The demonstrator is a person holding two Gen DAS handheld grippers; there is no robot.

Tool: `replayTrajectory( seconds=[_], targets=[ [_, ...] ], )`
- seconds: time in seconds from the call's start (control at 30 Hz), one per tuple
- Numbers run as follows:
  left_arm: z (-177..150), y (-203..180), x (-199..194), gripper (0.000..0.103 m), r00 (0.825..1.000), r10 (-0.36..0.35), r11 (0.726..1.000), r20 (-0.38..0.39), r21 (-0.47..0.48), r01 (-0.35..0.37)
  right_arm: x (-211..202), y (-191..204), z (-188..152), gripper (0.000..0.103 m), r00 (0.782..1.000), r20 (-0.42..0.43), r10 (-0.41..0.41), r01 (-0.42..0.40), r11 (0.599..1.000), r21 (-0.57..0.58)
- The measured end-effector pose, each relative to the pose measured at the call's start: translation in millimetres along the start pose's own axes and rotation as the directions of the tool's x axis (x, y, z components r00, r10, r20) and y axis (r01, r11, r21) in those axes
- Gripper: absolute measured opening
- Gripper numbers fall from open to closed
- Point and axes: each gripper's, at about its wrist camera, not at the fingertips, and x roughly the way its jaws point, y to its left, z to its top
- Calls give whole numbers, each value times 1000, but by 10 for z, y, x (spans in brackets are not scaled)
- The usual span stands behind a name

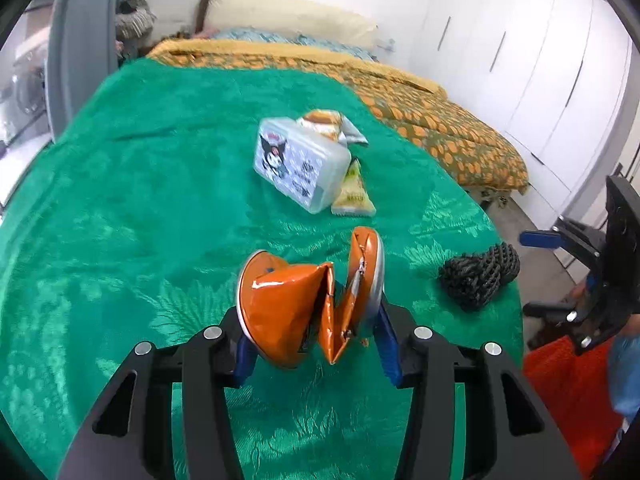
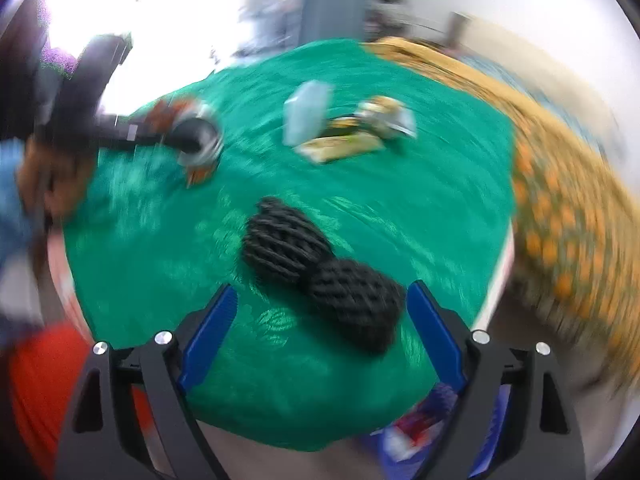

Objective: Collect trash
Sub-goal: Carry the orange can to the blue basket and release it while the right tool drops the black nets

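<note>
My left gripper (image 1: 316, 312) is shut on a crushed orange can (image 1: 308, 304) and holds it above the green cloth (image 1: 120, 200); the can also shows in the blurred right wrist view (image 2: 192, 136). A black foam net (image 1: 478, 276) lies near the cloth's right edge. My right gripper (image 2: 322, 308) is open, its blue fingers (image 2: 212, 332) on either side of the near end of the net (image 2: 320, 272). Snack wrappers (image 1: 352, 192) lie by a plastic box (image 1: 300, 164).
The green cloth covers a table beside a bed with an orange patterned blanket (image 1: 440, 120). White wardrobe doors (image 1: 540, 60) stand at the right. Something red (image 1: 568, 392) sits low at the table's right. The right gripper's body (image 1: 600, 264) hovers past the table's right edge.
</note>
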Motion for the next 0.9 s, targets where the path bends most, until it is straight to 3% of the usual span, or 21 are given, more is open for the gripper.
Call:
replayTrajectory(
  seconds=[0.1,0.13,0.17,0.23,0.33,0.4,0.5,0.6,0.77,0.9],
  targets=[
    [33,-19,-57,48,1000,10,1000,-1,-20,-10,188,87,147,83,999,-48,-8,3,993,-121],
    [44,-46,-72,48,1000,19,1000,-5,-22,-19,260,100,190,75,997,-70,-11,1,990,-141],
    [46,-64,-79,48,1000,25,1000,-9,-19,-25,329,98,217,53,995,-99,-7,-8,989,-145],
    [55,-131,-84,48,999,37,999,-17,-5,-37,417,86,246,44,989,-144,-22,3,991,-134],
    [89,-285,-74,48,999,39,999,-20,13,-39,348,-46,271,36,992,-128,-12,11,1000,-11],
    [123,-403,-65,48,999,31,999,-18,20,-30,187,-269,238,36,997,-67,25,-15,988,155],
    [220,-690,-12,48,1000,-5,999,-17,41,5,-109,-676,103,37,998,41,42,-54,931,361],
    [330,-1137,115,48,998,-59,995,-28,84,62,-344,-1130,-174,37,997,78,3,-43,854,518],
    [416,-1914,466,49,986,-146,978,-75,140,156,-474,-1828,-795,37,993,-20,-117,100,737,669],
    [403,-2570,851,50,972,-192,961,-136,173,214,-473,-2146,-1287,37,982,-88,-165,177,667,724]
  ],
)
